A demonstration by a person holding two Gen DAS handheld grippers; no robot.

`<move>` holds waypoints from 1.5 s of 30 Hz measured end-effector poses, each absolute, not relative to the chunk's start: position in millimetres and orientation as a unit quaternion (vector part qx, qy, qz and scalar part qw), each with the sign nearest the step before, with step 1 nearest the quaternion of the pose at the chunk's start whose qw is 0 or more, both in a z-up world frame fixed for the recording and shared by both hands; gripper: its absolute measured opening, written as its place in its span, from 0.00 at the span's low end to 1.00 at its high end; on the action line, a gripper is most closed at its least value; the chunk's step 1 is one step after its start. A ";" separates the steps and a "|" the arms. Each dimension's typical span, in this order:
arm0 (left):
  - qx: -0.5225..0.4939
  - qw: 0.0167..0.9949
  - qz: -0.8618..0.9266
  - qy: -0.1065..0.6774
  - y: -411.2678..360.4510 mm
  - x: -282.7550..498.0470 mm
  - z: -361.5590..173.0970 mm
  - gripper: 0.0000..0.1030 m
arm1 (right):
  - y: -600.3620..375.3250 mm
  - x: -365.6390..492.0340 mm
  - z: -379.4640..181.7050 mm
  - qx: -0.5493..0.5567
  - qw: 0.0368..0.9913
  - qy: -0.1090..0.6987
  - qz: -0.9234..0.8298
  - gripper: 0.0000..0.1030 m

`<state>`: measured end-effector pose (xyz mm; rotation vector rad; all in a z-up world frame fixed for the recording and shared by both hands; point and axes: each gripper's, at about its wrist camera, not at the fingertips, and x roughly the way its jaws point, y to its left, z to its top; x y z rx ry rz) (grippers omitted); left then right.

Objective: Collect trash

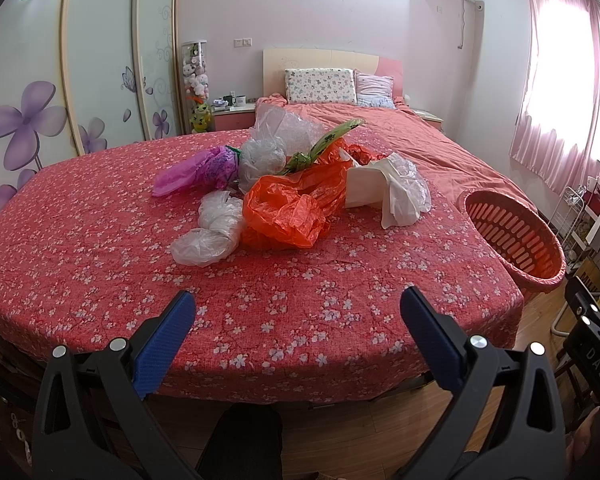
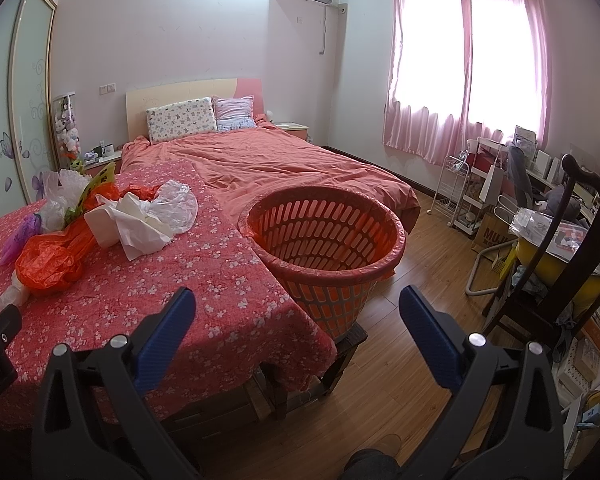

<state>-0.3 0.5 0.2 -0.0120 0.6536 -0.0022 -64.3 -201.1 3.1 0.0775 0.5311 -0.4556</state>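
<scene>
A heap of crumpled trash lies mid-bed on the red flowered bedspread: an orange plastic bag in the middle, clear plastic bags near and left of it, a purple bag far left, and white paper to the right. A red slotted basket, lined and empty, stands upright at the bed's near right corner, just beside the heap's side of the spread.

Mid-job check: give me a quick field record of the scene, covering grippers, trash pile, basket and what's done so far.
left gripper: open, empty, short of the pile
right gripper: open, empty, facing the basket
trash pile: orange bag, clear bags, purple bag, white paper, green wrapper, bunched on the floral cover
basket: orange, slotted, at the bed's right edge, appears empty
progress: nothing collected yet
</scene>
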 end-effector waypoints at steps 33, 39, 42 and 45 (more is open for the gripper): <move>-0.013 0.947 -0.001 0.322 -0.4 2.5 -0.9 0.98 | -203.3 -62.9 2.2 0.038 0.939 0.261 -0.221 0.96; -0.032 0.945 0.016 0.325 22.7 14.6 -4.8 0.98 | -198.3 -38.1 -0.8 0.039 0.942 0.267 -0.200 0.96; -0.039 0.945 0.034 0.324 37.4 21.5 -5.9 0.98 | -192.1 -22.5 -0.2 0.043 0.947 0.270 -0.170 0.96; -0.047 0.942 0.054 0.327 55.5 32.9 -7.4 0.98 | -183.6 -0.3 0.8 0.047 0.951 0.272 -0.143 0.96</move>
